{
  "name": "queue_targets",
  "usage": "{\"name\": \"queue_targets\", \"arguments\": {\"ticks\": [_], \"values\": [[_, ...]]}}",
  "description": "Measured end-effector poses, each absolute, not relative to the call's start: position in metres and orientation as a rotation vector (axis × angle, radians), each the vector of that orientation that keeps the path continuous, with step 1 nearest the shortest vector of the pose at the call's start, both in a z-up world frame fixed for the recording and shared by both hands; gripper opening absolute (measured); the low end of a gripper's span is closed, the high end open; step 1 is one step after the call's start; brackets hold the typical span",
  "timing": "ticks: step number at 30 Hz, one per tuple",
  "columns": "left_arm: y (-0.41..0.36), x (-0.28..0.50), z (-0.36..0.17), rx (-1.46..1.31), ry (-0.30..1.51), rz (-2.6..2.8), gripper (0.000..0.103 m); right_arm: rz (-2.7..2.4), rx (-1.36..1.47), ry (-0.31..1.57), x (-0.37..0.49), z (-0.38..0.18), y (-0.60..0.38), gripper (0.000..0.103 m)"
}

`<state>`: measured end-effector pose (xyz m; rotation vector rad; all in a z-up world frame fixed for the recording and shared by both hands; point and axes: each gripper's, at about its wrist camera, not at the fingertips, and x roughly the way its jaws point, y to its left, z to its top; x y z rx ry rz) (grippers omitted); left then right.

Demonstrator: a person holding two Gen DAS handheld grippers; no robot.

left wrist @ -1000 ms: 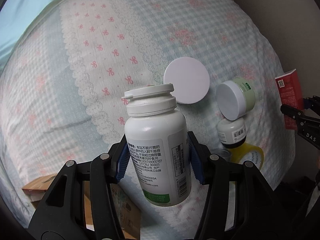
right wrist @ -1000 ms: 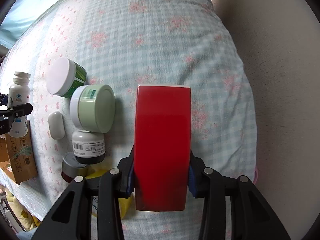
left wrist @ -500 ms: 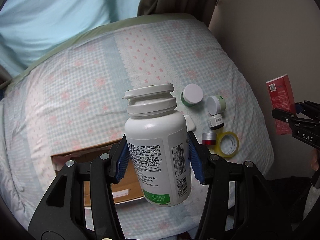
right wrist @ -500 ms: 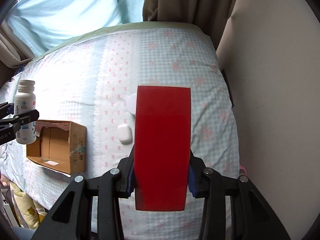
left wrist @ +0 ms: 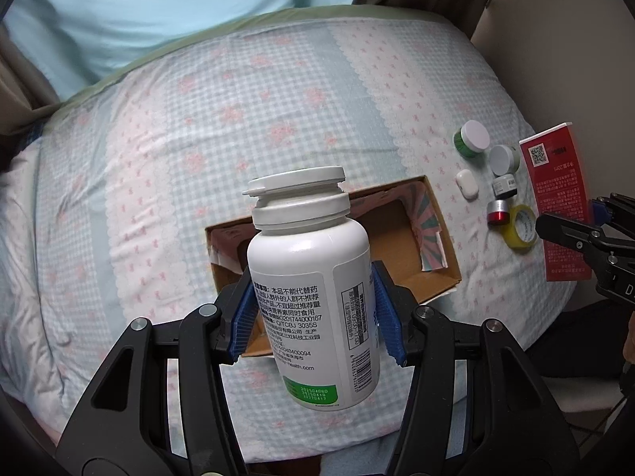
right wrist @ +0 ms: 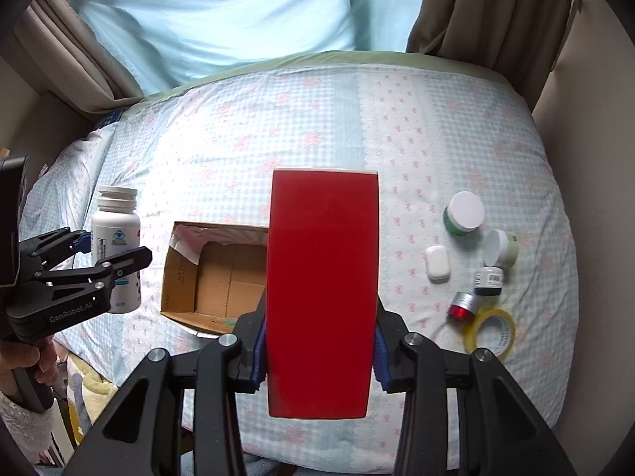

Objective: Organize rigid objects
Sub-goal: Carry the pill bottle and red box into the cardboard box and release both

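My left gripper (left wrist: 317, 317) is shut on a white pill bottle (left wrist: 313, 277) with a flip cap, held in the air above an open cardboard box (left wrist: 432, 254) on the bed. The bottle (right wrist: 117, 250) and left gripper (right wrist: 115, 261) also show at the left of the right wrist view. My right gripper (right wrist: 321, 351) is shut on a red box (right wrist: 321, 289), held upright above the bed, to the right of the cardboard box (right wrist: 210, 277). The red box (left wrist: 555, 198) shows at the right edge of the left wrist view.
On the bed's right side lie a green jar with white lid (right wrist: 464, 214), a pale green jar (right wrist: 502, 248), a white case (right wrist: 436, 263), a small white bottle (right wrist: 489, 279), a red and silver jar (right wrist: 462, 305) and a yellow tape roll (right wrist: 490, 333). A wall stands to the right.
Both grippers have risen and pulled back from the bed with their loads. The cardboard box has come into view below the bottle, and the small items now look far off.
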<state>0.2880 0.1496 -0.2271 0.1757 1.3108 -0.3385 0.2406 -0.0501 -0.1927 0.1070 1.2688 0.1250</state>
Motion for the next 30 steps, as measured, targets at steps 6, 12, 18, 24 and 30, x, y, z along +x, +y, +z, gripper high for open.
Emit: {"name": "queue_targets", "arguments": {"ticks": [6,12,18,24,30], "values": [[0.180,0.296,-0.292,0.192,1.400,-0.354,0.049,0.160,0.150,1.341,0.249,-0.251,0.013,0.038],[0.182,0.316,-0.351,0.206,1.470,-0.382,0.049,0.113,0.166,1.428,0.257,-0.308,0.041,0.038],[0.168,0.331,-0.400,0.260,1.531,-0.433,0.049,0.083,0.121,1.477,0.274,-0.362,0.050,0.038],[0.153,0.342,-0.440,0.309,1.566,-0.456,0.049,0.098,-0.007,1.517,0.283,-0.409,0.056,0.038],[0.140,0.346,-0.462,0.361,1.595,-0.474,0.049,0.098,-0.055,1.531,0.285,-0.432,0.049,0.038]]}}
